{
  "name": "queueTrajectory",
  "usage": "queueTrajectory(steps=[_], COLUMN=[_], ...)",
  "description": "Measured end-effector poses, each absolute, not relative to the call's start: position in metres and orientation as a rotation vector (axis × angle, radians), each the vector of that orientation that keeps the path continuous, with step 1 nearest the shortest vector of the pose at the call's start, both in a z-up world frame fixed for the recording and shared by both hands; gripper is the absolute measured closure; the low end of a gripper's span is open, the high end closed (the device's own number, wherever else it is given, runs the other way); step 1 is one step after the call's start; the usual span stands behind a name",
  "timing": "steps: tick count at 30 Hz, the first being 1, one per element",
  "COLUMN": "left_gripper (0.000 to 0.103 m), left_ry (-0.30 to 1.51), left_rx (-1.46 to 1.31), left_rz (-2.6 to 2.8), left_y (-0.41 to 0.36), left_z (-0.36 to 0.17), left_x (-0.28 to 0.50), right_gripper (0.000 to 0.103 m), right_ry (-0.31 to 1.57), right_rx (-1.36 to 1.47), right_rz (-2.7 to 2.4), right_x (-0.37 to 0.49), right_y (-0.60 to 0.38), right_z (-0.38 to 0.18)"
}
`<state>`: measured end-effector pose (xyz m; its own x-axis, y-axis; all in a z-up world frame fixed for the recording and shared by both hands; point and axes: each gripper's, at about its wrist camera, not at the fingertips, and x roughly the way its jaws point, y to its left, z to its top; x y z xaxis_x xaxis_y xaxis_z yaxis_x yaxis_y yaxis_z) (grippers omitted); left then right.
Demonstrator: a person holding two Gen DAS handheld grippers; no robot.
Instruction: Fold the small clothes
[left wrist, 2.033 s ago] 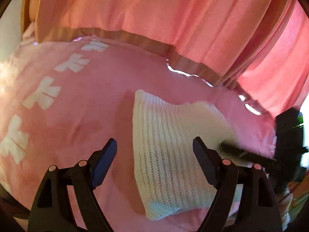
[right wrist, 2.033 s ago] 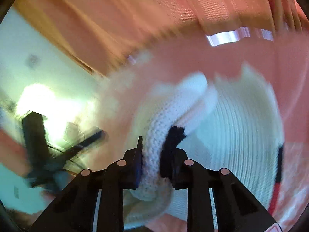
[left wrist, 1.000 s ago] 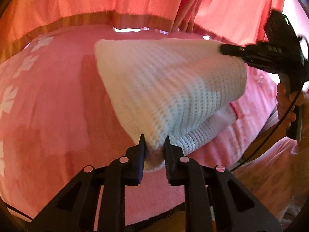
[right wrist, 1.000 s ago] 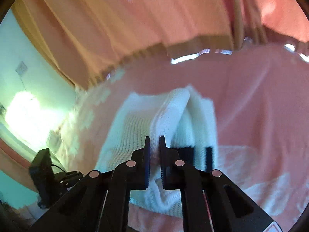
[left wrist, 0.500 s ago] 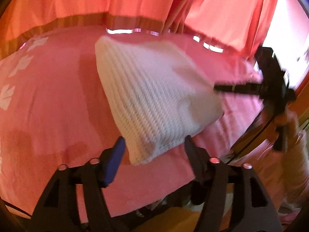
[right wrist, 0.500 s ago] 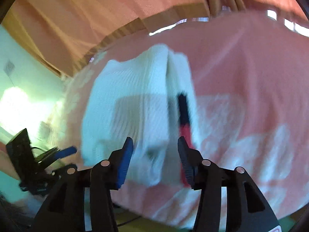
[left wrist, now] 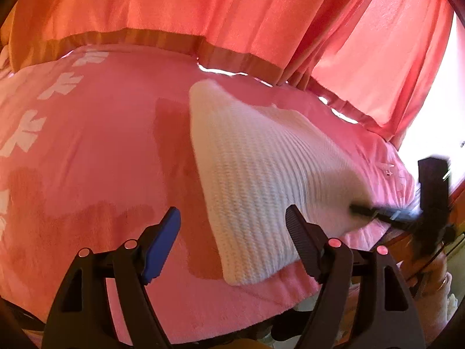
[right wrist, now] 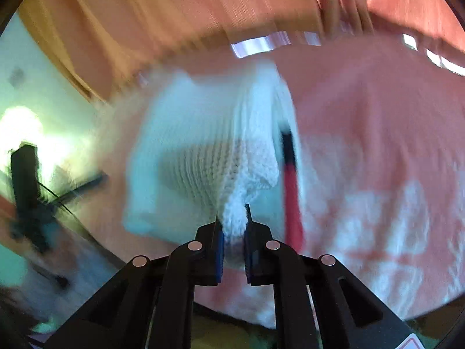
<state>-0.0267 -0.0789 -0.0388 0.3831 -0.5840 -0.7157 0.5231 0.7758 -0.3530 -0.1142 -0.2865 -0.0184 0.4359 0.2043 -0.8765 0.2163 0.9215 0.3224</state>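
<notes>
The knit (left wrist: pixel 261 180) is a white folded garment lying on a pink blanket (left wrist: pixel 96 157), which carries white leaf-like prints toward 9 o'clock in the left wrist view. In that view the knit runs from a far corner near 12 o'clock down to a near corner just above the frame's lower middle, close to the blanket's near edge.

The left gripper (left wrist: pixel 234 240) is spread wide, with nothing between its fingers. Its blue-padded finger (left wrist: pixel 161 244) sits over bare blanket beside the knit's left edge, while the other finger overlaps the knit's near right part in the picture; whether it touches the fabric cannot be told.

The right gripper (right wrist: pixel 233 232) is closed tight on a bunched corner of the knit (right wrist: pixel 203 157), which rises from the jaws as a pulled-up peak. This view is blurred. A red and dark strip (right wrist: pixel 290 192) shows at the knit's right edge, toward 3 o'clock of the pinch.

From the left wrist view the right gripper appears blurred at 3 o'clock, at the knit's right corner. Pink curtains (left wrist: pixel 232 14) hang behind the blanket.
</notes>
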Motion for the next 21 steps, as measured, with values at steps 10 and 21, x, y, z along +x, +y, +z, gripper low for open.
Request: queueTrajectory(steps=[10, 21], left_gripper=[0.028, 0.027], left_ry=[0.912, 0.982], left_rx=[-0.029, 0.152], left_rz=[-0.626, -0.558], left_y=[-0.098, -0.169], left_z=[-0.012, -0.051], left_x=[-0.007, 0.061], right_gripper=[0.073, 0.103], right_ry=[0.999, 1.164], right_rx=[0.325, 0.166], right_rz=[-0.041, -0.030], right_x=[-0.085, 0.040], right_y=[-0.295, -0.301], right_z=[0.044, -0.022])
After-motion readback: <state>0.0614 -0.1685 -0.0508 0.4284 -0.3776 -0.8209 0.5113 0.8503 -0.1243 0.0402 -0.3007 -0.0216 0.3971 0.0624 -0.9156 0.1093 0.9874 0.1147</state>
